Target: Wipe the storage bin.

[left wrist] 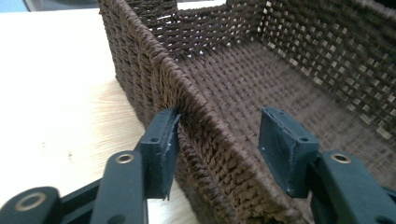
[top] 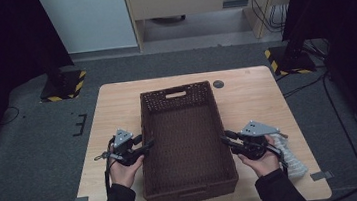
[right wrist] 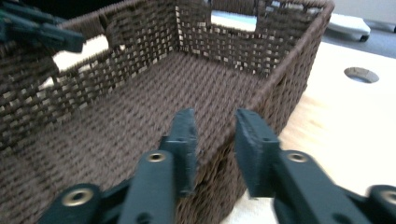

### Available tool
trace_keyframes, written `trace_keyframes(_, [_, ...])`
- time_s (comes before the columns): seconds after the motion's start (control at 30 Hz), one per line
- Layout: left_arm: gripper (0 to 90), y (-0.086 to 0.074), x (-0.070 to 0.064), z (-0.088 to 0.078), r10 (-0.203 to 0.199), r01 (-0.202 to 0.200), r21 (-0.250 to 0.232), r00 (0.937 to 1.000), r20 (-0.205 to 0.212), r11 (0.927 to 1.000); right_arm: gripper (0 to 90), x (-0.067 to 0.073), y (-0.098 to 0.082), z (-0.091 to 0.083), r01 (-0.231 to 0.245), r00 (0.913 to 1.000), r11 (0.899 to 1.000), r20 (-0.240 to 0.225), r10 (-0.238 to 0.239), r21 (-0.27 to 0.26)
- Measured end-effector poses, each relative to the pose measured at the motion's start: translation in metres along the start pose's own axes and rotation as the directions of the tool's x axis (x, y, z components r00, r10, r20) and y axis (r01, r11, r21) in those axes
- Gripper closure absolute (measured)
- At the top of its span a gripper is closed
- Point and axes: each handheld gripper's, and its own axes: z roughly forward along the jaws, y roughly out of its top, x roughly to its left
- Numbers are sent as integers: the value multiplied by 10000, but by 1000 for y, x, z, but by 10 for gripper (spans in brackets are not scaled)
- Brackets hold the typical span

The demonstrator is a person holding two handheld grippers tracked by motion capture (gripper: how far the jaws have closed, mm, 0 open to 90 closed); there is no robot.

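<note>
Centrally on the wooden table [top: 256, 97] stands the brown woven basket [top: 184, 130], long axis running away from the person, a handle slot in its far end wall. Each long wall passes between the jaws of one gripper.

Left gripper [left wrist: 219, 149]: it straddles the left wall near the middle of its length. The outer pad lies against the outside of the weave; the inner pad stands clear inside the basket, so the jaws are parted and do not clamp the wall.

Right gripper [right wrist: 215, 140]: it straddles the right wall about opposite the left one. The rim runs between both pads with a narrow gap; the picture is slightly blurred, but the pads appear not to press on the weave.

Just behind the right hand [top: 265, 159], a white wrapped item [top: 290, 156] lies on the table near its right edge. A round grommet hole [top: 218, 83] sits in the tabletop beside the basket's far right corner.

Grey carpet [top: 35, 140] surrounds the table. Two black stands with yellow-black striped bases [top: 67, 87] occupy the floor beyond the far corners.
</note>
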Motion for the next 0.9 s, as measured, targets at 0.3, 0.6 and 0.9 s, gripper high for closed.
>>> trace_keyframes(0.3, [538,1,1,1,-20,19,-66,9998,-173,10000,490,-24,5,-26,-365,9975,9953,577,418,-901])
trace_keyframes(0.6, [543,-1,2,-1,-201,200,-182,9998,-89,9996,409,-52,-16,-46,-555,9872,9985,1499,550,-9])
trace_keyframes(0.9, [555,-1,0,-3,-161,159,-171,9998,-147,9997,362,-69,-31,-71,-800,9630,9966,2596,719,209])
